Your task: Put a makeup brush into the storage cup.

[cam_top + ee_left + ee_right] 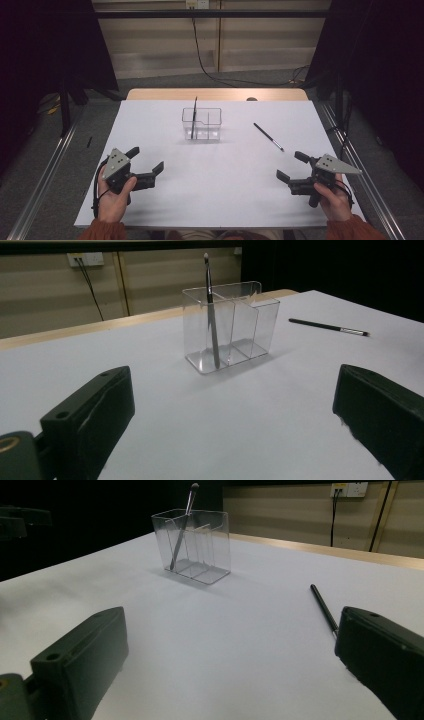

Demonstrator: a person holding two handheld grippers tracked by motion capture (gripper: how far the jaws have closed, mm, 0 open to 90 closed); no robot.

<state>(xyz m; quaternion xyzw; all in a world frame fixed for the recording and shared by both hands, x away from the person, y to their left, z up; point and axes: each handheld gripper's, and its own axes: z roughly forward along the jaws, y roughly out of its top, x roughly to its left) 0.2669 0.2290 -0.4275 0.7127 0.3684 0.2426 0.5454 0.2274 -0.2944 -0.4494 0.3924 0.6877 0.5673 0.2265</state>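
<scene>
Clear organiser stands near the tabletop's far edge, one brush upright inside. Second brush lies toward the right edge. Left gripper and right gripper rest near the front corners, jaws apart, empty.

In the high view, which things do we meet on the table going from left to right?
Left tool → brush standing in the organizer → clear organizer → brush lying on the table → right tool.

Beyond my white desk a wooden edge strip shows. On the far wall a socket feeds a black cable trailing to the grey floor.
</scene>
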